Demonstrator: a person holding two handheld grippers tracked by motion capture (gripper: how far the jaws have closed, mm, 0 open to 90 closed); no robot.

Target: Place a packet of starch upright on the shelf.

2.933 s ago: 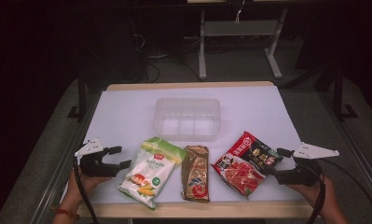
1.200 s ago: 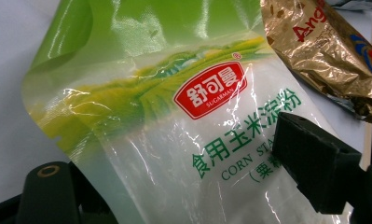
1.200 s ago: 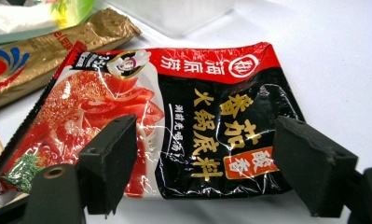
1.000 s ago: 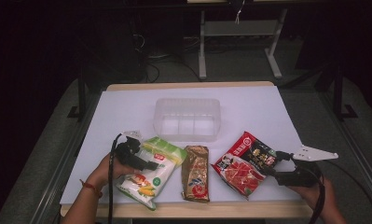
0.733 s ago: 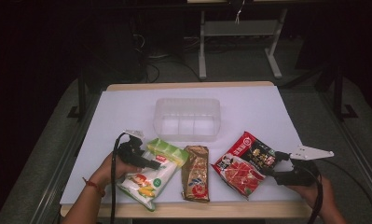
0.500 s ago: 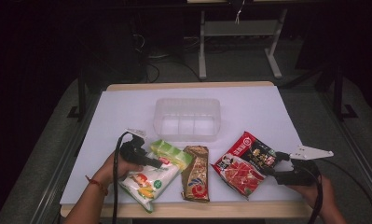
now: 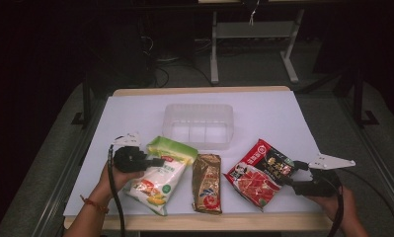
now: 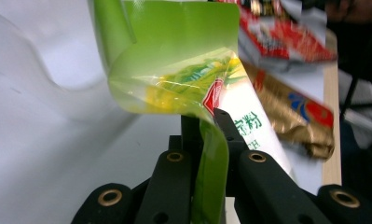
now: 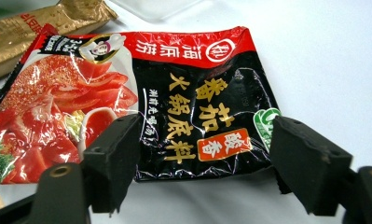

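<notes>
Left tool (image 8: pixel 207 140) just clamped shut on green-and-white plastic snack bag (image 7: pixel 160 175) at its 12 o'clock edge; thin film could slip. Right tool (image 9: pixel 200 158) gaped, empty, over red-and-black sauce packet (image 9: pixel 183 98).

Bare table (image 7: pixel 135 111) flanking clear tray (image 7: pixel 198 124)

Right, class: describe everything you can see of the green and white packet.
The green and white packet is a glossy, soft plastic pouch with a green top band, a white body, a red logo and yellow food pictured near its bottom. It lies leftmost of three packets on the white table. The left claw is shut on its green upper edge, which curls up off the table.
</notes>
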